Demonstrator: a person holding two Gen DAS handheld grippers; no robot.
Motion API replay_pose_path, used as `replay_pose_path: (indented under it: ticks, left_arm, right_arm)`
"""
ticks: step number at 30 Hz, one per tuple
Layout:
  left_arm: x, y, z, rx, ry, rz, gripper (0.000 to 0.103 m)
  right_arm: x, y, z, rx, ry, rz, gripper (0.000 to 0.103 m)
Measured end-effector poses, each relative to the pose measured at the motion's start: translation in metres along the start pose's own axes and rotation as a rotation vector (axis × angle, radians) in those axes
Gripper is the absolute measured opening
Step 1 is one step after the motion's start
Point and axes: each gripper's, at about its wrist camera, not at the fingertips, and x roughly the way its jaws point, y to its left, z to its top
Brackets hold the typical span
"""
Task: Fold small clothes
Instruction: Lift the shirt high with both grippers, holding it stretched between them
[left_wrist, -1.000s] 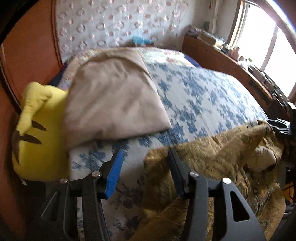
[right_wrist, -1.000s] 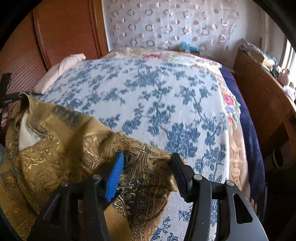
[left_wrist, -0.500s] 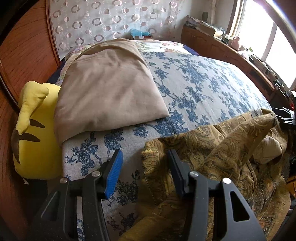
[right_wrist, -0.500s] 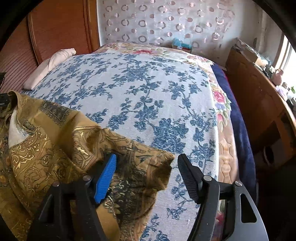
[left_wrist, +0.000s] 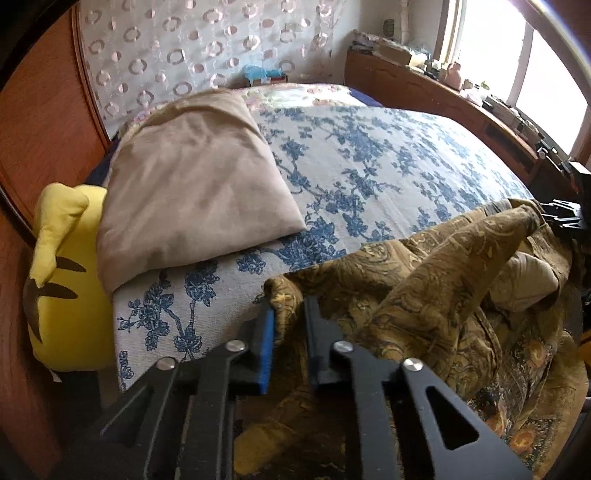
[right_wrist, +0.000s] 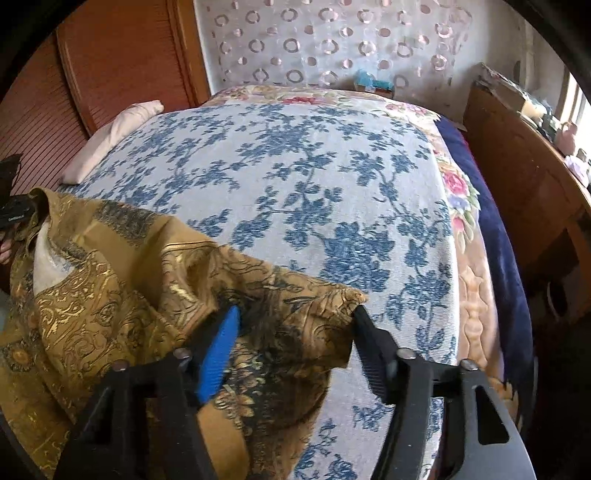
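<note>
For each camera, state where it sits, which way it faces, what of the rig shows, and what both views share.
Left wrist: on the left gripper, facing down across the bed toward a beige pillow; jaws just closed on the gold garment.
Right wrist: on the right gripper, facing the circle-patterned curtain; jaws straddle the garment's corner.
Shared: garment, bed, pillow, curtain.
</note>
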Motion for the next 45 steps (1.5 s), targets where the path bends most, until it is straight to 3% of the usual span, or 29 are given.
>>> replay_pose_path:
  ticks: [3, 5, 8, 13, 20, 26, 31, 37, 42, 44, 45]
  left_arm:
    - [-0.017, -0.007, -0.007, -0.018, -0.081, -0.004, 0.010]
    - [-0.030, -0.010, -0.010, -0.034, -0.130, -0.002, 0.009]
    - [-0.059, -0.014, -0.011, -0.065, -0.209, -0.013, 0.008]
    - [-0.120, -0.025, 0.002, -0.060, -0.352, -0.026, 0.008]
    - [-0.218, -0.040, 0.038, -0.022, -0.570, -0.071, 0.008]
    - [-0.286, -0.044, 0.070, 0.012, -0.730, -0.011, 0.008]
    - [-0.335, -0.038, 0.082, 0.013, -0.846, 0.046, 0.007]
    - [-0.375, -0.034, 0.080, 0.019, -0.939, 0.098, 0.007]
    - [-0.385, -0.030, 0.081, 0.025, -0.974, 0.123, 0.007]
    - [-0.378, -0.023, 0.086, 0.014, -0.961, 0.124, 0.007]
    - [-0.371, -0.019, 0.089, 0.008, -0.946, 0.124, 0.007]
  right_arm:
    - [-0.002, 0.002, -0.002, -0.002, -0.007, 0.005, 0.043]
    - [-0.007, 0.007, -0.006, -0.003, -0.020, 0.019, 0.018]
    - [-0.024, 0.017, -0.012, -0.027, -0.057, 0.042, 0.012]
    - [-0.089, 0.026, -0.003, -0.046, -0.195, 0.083, 0.010]
    - [-0.206, 0.039, 0.024, -0.091, -0.452, 0.100, 0.010]
    - [-0.304, 0.048, 0.050, -0.165, -0.653, 0.098, 0.010]
    - [-0.372, 0.057, 0.062, -0.231, -0.774, 0.041, 0.009]
    - [-0.416, 0.063, 0.060, -0.245, -0.830, -0.028, 0.009]
    - [-0.442, 0.079, 0.046, -0.262, -0.865, -0.068, 0.009]
    - [-0.437, 0.086, 0.045, -0.271, -0.865, -0.096, 0.009]
    - [-0.414, 0.096, 0.053, -0.272, -0.857, -0.105, 0.009]
